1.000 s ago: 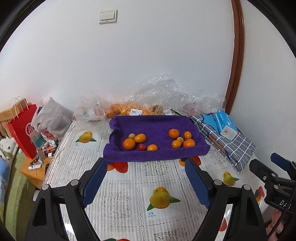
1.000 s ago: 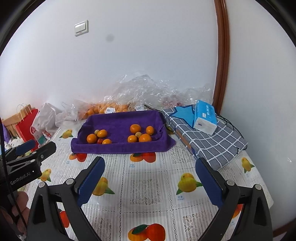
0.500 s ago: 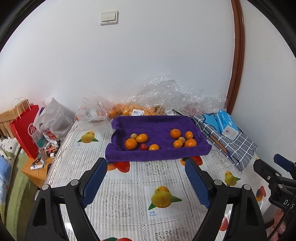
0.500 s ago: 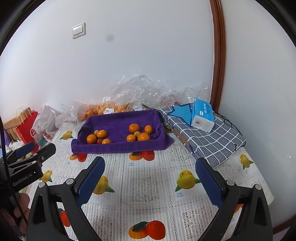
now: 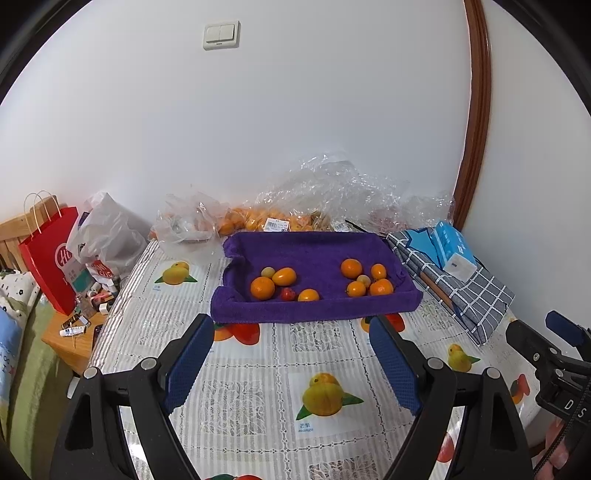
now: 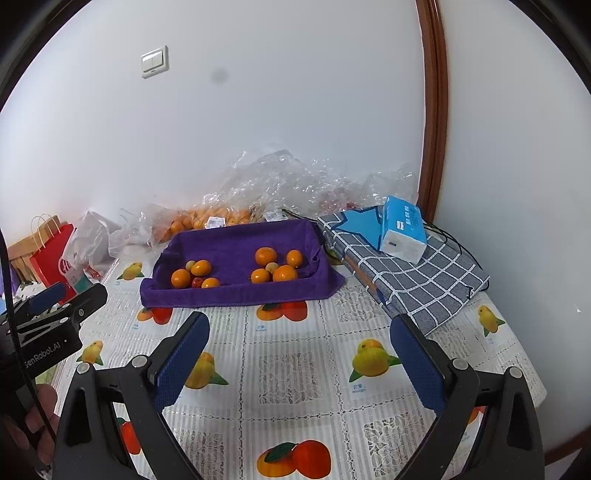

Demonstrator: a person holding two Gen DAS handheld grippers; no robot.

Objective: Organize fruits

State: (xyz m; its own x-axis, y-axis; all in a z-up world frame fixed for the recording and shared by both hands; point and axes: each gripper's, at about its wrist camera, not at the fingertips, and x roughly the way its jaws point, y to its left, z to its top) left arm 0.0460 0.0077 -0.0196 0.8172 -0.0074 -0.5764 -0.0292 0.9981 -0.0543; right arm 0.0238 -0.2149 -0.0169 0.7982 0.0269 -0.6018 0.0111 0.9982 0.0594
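Only a slight framing drift. Left wrist view: the light switch [image 5: 220, 35] and the purple tray [image 5: 314, 251] sit a touch further right than a second ago. Right wrist view: the light switch [image 6: 155, 61] is slightly lower and further left, and the tissue box [image 6: 402, 232] is slightly further left. That shift came in the first half second.

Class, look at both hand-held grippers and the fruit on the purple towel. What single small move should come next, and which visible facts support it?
Probably reach the left hand-held gripper forward toward the left fruit cluster on the purple towel. Both it and the right hand-held gripper are open, empty and short of the towel, and the fruit lies in two mixed groups, nothing sorted yet.
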